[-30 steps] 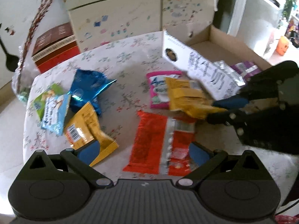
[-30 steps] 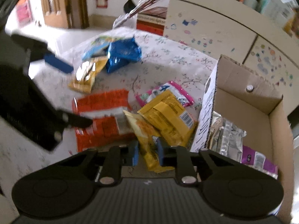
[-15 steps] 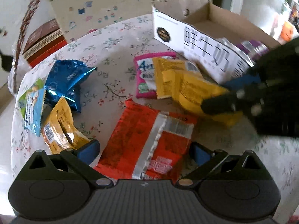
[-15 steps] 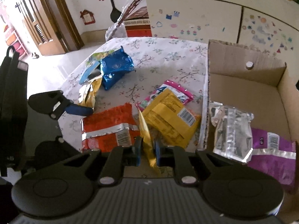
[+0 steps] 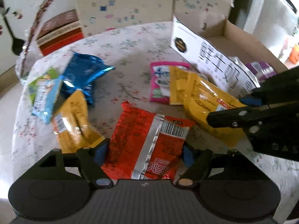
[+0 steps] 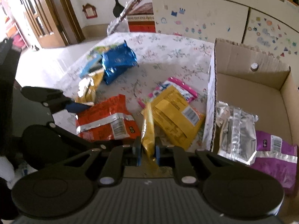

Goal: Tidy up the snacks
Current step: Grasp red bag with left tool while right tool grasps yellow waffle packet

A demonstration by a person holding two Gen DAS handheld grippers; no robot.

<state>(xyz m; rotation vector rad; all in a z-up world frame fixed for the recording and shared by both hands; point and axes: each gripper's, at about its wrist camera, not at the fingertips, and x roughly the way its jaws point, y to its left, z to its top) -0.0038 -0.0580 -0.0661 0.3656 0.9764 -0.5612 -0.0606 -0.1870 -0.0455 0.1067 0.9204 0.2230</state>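
While the cardboard box (image 6: pixel 250 97) sits right of my right hand-held gripper (image 6: pixel 147 153), it pinches a yellow packet (image 6: pixel 147 128); my left hand-held gripper (image 5: pixel 143 154), jaws just closing, straddles the red packet (image 5: pixel 147 140) on the surface (image 5: pixel 130 43).

Black Chinese characters run along the white side of the cardboard box (image 5: pixel 214 56), blurred beyond reading. Red packet (image 5: pixel 149 140): barcode and white characters, illegible.

both wrist views look down, close, sharing the table (image 5: pixel 134 37).
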